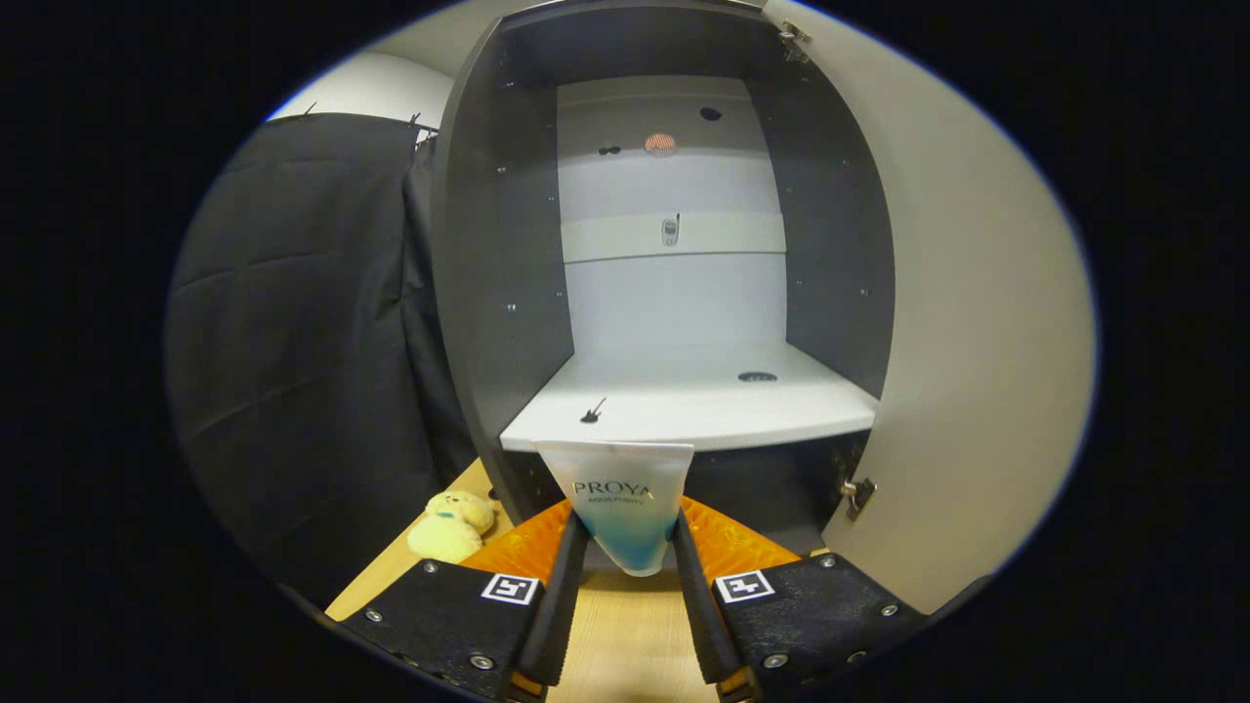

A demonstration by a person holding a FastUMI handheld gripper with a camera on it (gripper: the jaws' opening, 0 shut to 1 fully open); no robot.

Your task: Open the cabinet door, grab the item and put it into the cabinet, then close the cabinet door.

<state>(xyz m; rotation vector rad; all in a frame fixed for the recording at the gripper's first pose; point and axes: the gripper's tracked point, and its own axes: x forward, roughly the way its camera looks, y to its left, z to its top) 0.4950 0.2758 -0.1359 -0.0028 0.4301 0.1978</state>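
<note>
The hand-held gripper [630, 547] is closed on the cosmetic tube [621, 513], held between its 2 fingers just before the cabinet [488, 293]. The cabinet door [962, 322] already stands open on the right. Placing the tube on the shelf [703, 405] and closing remain.

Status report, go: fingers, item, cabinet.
Gripper shut on white-and-blue squeeze tube, held between fingers. Dark cabinet's door open, pale shelf just ahead. Yellow plush toy on wooden table, off path.
</note>
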